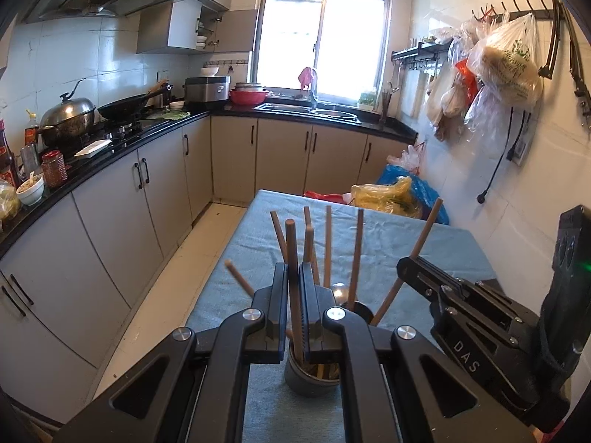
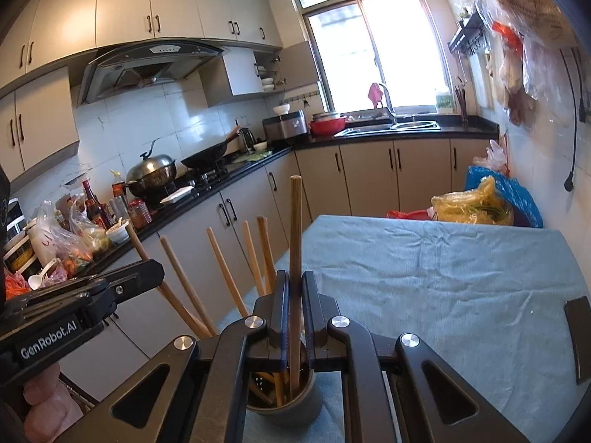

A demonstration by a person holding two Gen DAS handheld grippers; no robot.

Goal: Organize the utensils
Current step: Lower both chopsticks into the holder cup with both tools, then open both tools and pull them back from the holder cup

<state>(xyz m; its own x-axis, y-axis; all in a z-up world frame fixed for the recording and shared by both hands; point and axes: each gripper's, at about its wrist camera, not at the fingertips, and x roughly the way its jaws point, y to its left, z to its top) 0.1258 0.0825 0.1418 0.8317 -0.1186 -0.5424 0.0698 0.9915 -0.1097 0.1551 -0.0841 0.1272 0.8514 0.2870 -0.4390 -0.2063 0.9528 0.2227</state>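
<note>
Each gripper, left (image 1: pixel 293 277) and right (image 2: pixel 294 288), is pinching one chopstick (image 1: pixel 294 288) (image 2: pixel 294 277) upright, its lower end inside the holder cup (image 1: pixel 308 380) for release among those standing there.

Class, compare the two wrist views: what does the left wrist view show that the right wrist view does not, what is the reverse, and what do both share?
Only the left wrist view shows the metal ladle bowl behind the holder and the whole hook rail on the wall. Only the right wrist view shows the row of upper cabinets and a person's hand under the left claw. Both show a chopstick clamped upright over the grey holder, the blue tablecloth and the window.
</note>
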